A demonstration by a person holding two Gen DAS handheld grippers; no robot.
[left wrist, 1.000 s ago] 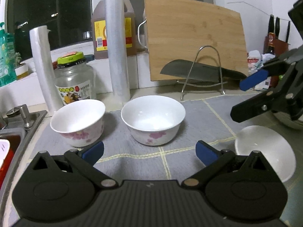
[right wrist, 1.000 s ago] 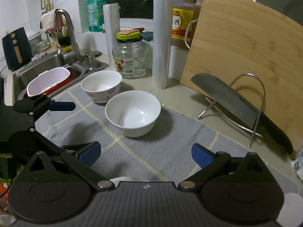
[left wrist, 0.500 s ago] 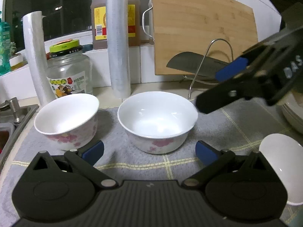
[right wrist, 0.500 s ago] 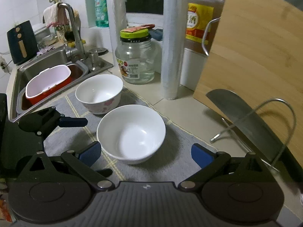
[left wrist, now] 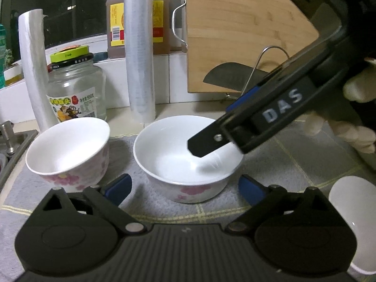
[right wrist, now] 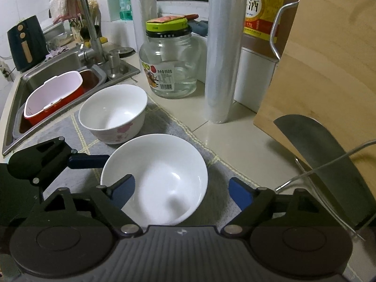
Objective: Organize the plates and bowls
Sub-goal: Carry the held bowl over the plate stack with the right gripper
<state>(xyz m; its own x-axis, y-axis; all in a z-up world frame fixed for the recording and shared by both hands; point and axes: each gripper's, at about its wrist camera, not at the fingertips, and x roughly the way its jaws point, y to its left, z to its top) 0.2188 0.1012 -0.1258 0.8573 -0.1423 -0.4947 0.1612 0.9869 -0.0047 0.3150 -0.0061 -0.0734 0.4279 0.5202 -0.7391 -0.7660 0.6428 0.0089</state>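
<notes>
Two white bowls with pink flowers stand on a grey checked mat [left wrist: 293, 164]. The centre bowl [left wrist: 178, 157] [right wrist: 159, 178] lies just ahead of my left gripper [left wrist: 183, 188], between its blue pads; the jaws are closing and stand clear of the bowl's wall. My right gripper [right wrist: 182, 190] comes in from the right and straddles this bowl's rim, one finger [left wrist: 204, 145] over the inside and the other outside. Its jaws are closing too, with no pad pressing. The second bowl [left wrist: 68, 150] [right wrist: 112, 112] stands to the left, untouched. A left gripper finger [right wrist: 89, 161] reaches the centre bowl's side.
A glass jar [right wrist: 169, 65], two film rolls [left wrist: 139, 47], an oil bottle [right wrist: 260, 11], a bamboo board [left wrist: 242, 30] and a cleaver [right wrist: 324, 155] on a wire rack line the back. A sink [right wrist: 70, 70] holds a red and pink container. A small white dish [left wrist: 352, 211] sits at right.
Both grippers have closed in on the centre bowl and their jaws have narrowed. The right gripper has swung in from the right until one finger hangs over the bowl.
</notes>
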